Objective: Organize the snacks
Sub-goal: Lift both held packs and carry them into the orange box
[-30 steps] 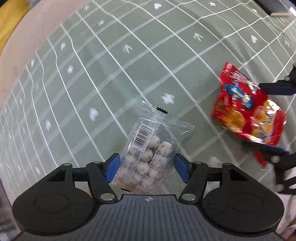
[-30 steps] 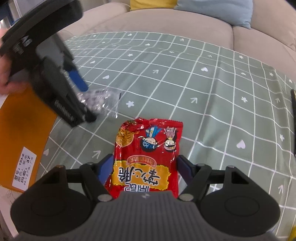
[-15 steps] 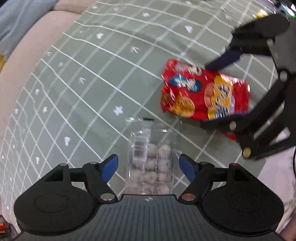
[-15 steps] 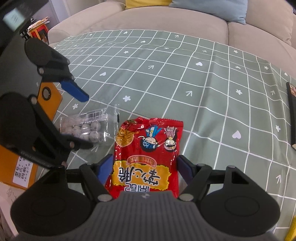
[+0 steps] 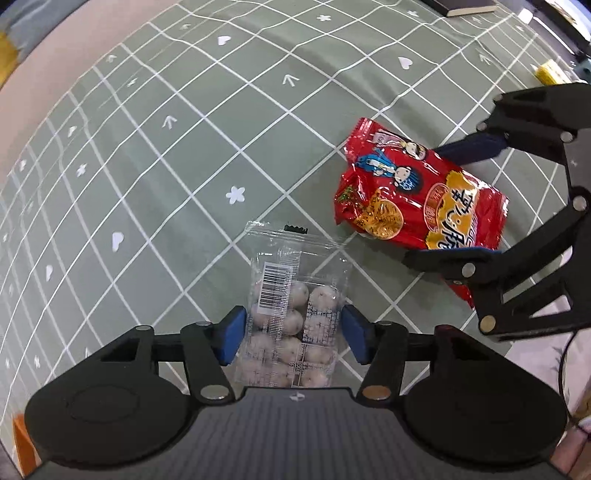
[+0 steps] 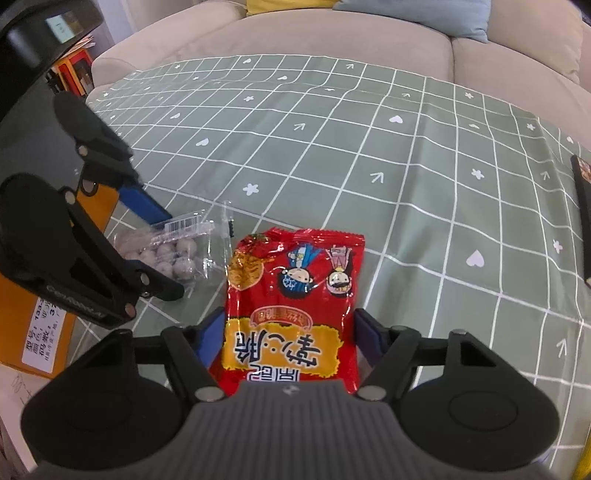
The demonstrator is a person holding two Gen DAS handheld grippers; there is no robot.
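A clear bag of round pale candies (image 5: 291,306) lies on the green checked tablecloth between the blue pads of my left gripper (image 5: 293,334), whose jaws stand close against the bag's sides. It also shows in the right wrist view (image 6: 173,249). A red snack packet (image 6: 295,306) lies between the pads of my right gripper (image 6: 290,341), which is open around it. In the left wrist view the red packet (image 5: 417,195) lies to the right with the right gripper (image 5: 476,199) straddling it.
The green checked tablecloth (image 6: 369,147) covers the table. A beige sofa (image 6: 332,33) runs along the far edge. An orange box with a white label (image 6: 40,332) sits at the left. A dark flat object (image 6: 583,206) lies at the right edge.
The left gripper's jaws have narrowed toward the candy bag, and its view has swung. The right gripper stays astride the red packet.
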